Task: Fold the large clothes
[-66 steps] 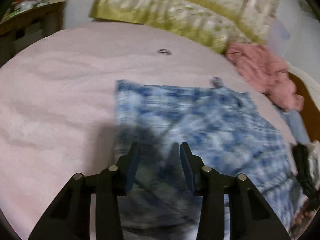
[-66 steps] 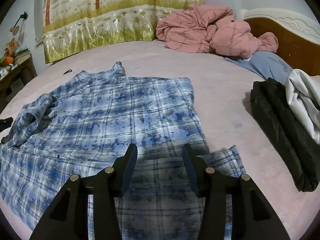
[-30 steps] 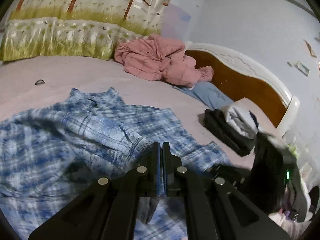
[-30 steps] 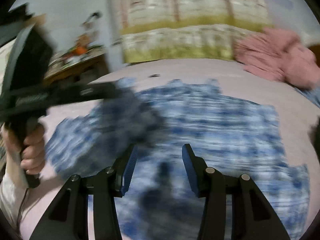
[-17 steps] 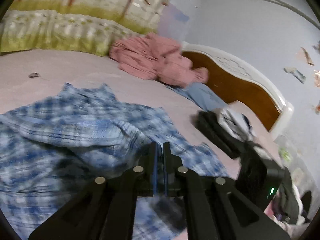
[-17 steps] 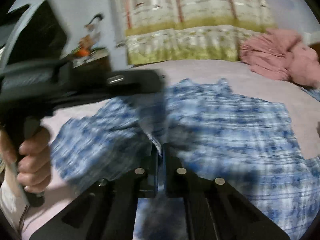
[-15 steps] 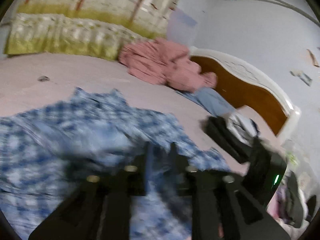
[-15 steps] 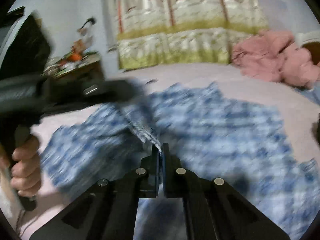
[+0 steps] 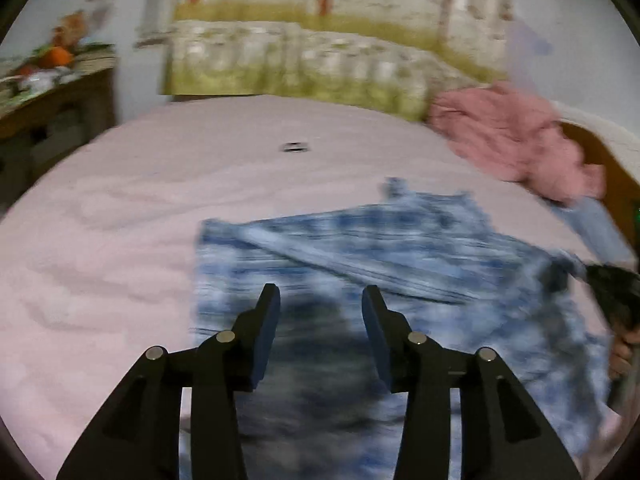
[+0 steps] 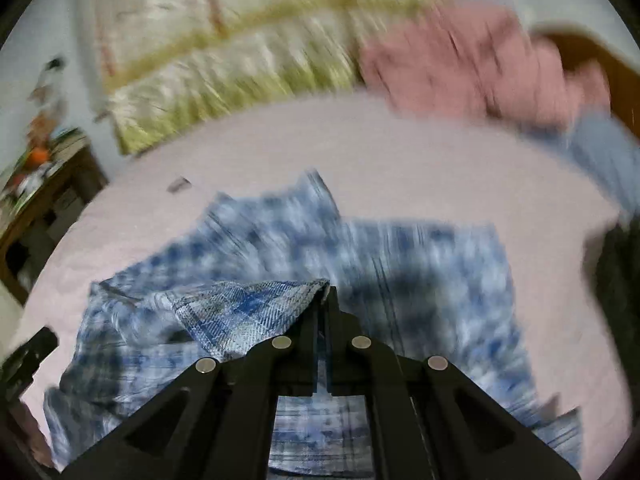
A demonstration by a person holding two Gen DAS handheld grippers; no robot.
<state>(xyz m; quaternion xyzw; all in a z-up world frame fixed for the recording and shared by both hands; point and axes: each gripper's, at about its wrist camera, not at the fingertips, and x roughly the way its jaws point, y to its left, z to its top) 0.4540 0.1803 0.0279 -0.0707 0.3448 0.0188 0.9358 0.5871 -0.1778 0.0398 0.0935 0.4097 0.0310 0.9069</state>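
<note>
Meanwhile, the blue plaid shirt [image 9: 400, 264] lay spread on the pink bed [image 9: 120, 220]; the left gripper [image 9: 320, 316] hung over its near part with jaws spread apart and holding nothing; the right gripper [image 10: 323, 300] was pressed together on a lifted fold of its cloth.

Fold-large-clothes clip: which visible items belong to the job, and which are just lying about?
Job:
- blue plaid shirt, sleeve pinched in the right gripper
- left gripper, jaws open above the shirt

Lying about:
- pink garment
- small dark object on the pink bedsheet
- curtain
- wooden side table
</note>
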